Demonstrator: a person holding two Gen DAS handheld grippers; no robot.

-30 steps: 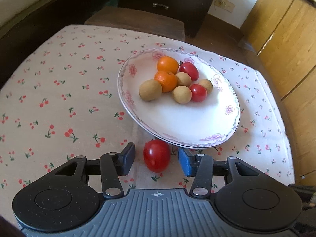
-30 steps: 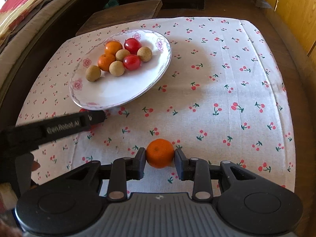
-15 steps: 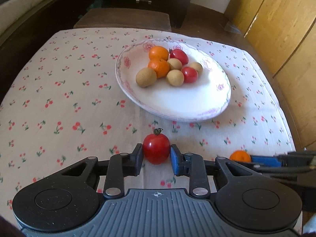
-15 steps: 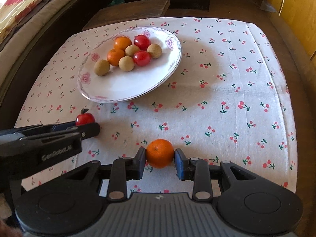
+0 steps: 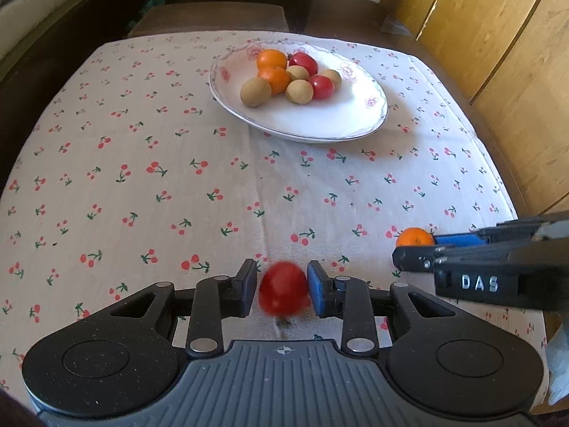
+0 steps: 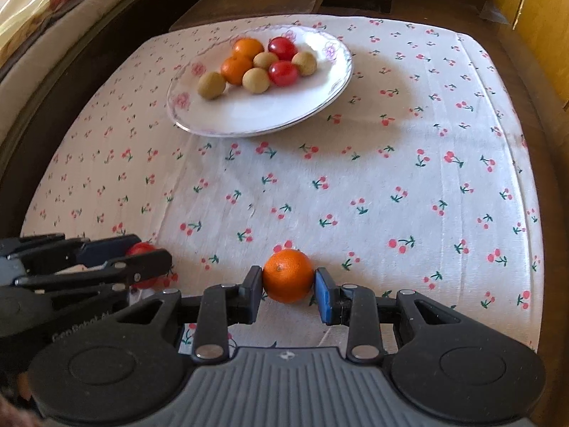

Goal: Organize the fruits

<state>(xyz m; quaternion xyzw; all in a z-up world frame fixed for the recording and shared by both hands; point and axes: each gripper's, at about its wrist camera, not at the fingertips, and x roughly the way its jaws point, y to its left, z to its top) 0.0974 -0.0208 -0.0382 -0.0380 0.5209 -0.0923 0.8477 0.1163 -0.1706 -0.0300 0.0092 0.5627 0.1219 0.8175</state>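
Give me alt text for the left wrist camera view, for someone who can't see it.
The left gripper, its jaws opening, has a blurred red tomato between its pads, above a cherry-print tablecloth. Beyond, a white plate holds more fruit; at right, the right gripper holds an orange.

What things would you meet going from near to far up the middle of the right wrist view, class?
right gripper → orange held between its pads → bare cherry-print tablecloth → white plate of fruit → dark wooden stool.
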